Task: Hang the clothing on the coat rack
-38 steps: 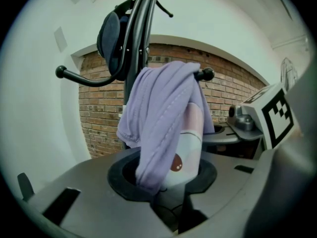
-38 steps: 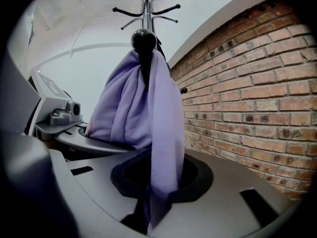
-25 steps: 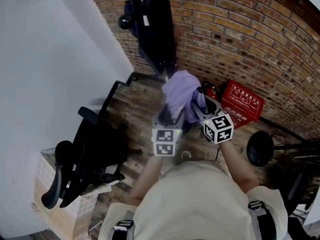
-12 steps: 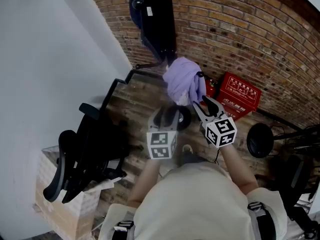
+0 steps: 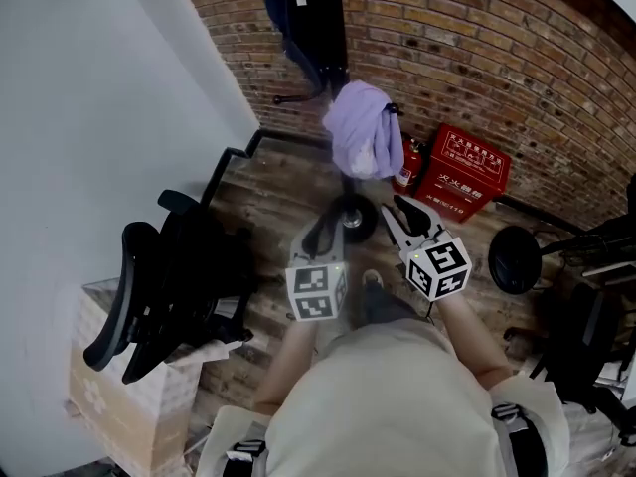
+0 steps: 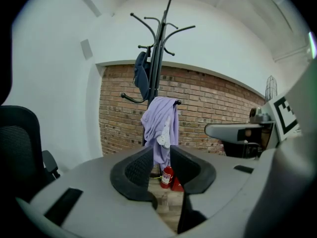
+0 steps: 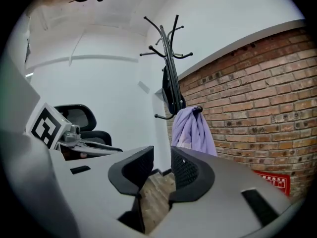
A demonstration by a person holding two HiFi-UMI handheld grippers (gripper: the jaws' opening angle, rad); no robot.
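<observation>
- The brick wall [image 5: 517, 58] fills the back of the room, from 12 to 3 o'clock in the head view.
- The black coat rack [image 6: 159, 58] stands tall in front of it, at 12 o'clock from both claws.
- A black office chair [image 5: 164, 286] sits at 9 o'clock.
- The purple clothing [image 5: 360, 137] hangs on a low hook of the coat rack. It drapes down and nothing holds it up but the hook. So the hanging job looks done.
- A red box [image 5: 465, 172] leans by the wall at 2 o'clock.
- The left claw [image 6: 161, 155] is closing. Nothing is between its jaws, only floor and the far-off clothing.
- The right claw [image 7: 162, 157] is closing too, and it holds nothing.
- Both claws are well apart from the clothing. I think nothing is left but to step away.
- A small red fire extinguisher [image 5: 405, 167] stands just under the clothing.
</observation>
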